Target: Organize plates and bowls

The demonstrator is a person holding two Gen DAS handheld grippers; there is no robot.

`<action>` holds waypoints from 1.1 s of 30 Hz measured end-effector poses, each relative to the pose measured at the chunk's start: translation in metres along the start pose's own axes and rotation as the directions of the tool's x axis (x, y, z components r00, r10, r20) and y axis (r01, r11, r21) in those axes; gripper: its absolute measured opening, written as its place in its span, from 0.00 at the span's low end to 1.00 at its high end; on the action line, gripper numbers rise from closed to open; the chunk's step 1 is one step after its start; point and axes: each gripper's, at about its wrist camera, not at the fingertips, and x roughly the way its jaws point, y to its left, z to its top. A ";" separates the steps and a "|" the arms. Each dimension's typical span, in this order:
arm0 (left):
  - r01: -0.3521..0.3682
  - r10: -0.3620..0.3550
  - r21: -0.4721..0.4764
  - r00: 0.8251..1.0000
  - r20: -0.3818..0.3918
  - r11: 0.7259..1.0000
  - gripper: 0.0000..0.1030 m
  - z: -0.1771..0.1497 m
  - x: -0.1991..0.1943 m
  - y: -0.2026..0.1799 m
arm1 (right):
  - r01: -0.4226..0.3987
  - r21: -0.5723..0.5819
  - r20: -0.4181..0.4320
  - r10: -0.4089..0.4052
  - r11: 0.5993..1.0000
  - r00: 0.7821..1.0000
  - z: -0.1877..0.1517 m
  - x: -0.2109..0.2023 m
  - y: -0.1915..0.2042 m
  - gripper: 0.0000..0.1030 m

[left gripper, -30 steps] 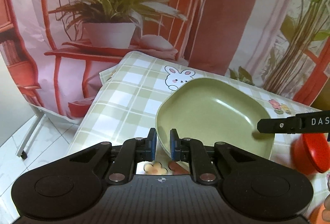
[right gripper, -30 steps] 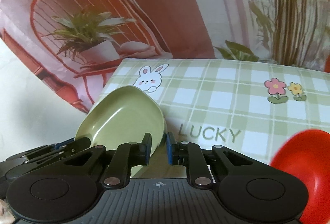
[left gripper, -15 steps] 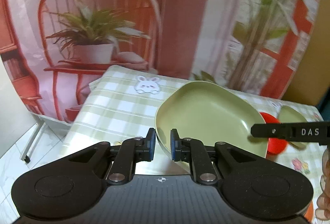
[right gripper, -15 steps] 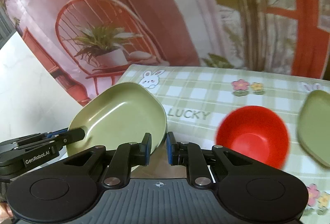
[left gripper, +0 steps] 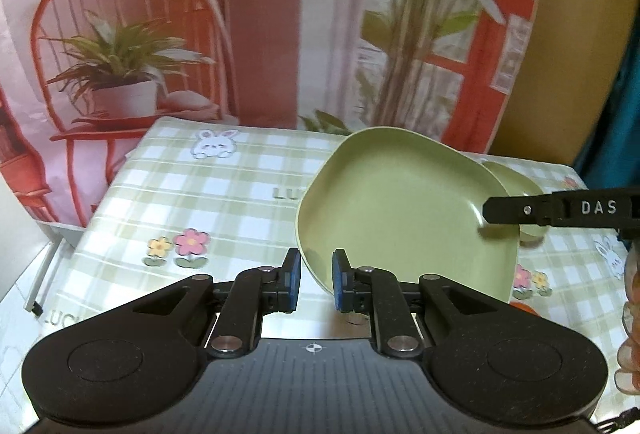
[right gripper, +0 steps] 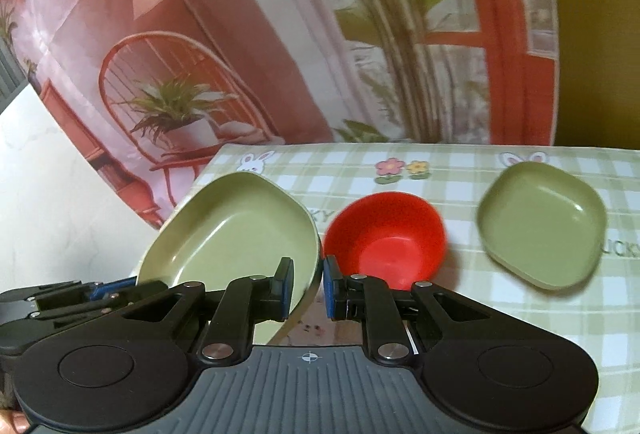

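Mid-task, by the look of things: one dish in the air, nothing stacked yet.

Nearest, in the left wrist view, left claw [left gripper: 313, 280] closed down to a narrow gap on the near rim of the large green plate [left gripper: 404, 210], blue pads on either side of the edge. Same plate pinched at its opposite rim by the right claw [right gripper: 307, 284], likewise nearly closed on the edge. Plate thus carried between both claws, tilted, clear of the tabletop [left gripper: 208, 202] with its green check cloth.

Just beyond the right claw, red bowl [right gripper: 386, 240] sitting loose on the cloth, untouched. Farther right, small green plate [right gripper: 540, 224] resting alone, well apart from the bowl.

Left to do, as a judgement: setting the carried plate down with the other plate, then placing the bowl.
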 end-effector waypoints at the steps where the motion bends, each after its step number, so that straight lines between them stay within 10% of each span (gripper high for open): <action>1: 0.007 -0.007 0.000 1.000 0.001 1.000 0.17 -0.001 -0.003 -0.005 | 0.002 0.001 0.004 -0.002 1.000 1.000 -0.001 -0.005 -0.004 0.15; 33: 0.184 -0.177 0.047 0.975 -0.134 0.982 0.19 -0.056 -0.019 -0.084 | 0.057 0.048 0.016 -0.058 0.997 0.998 -0.042 -0.057 -0.089 0.16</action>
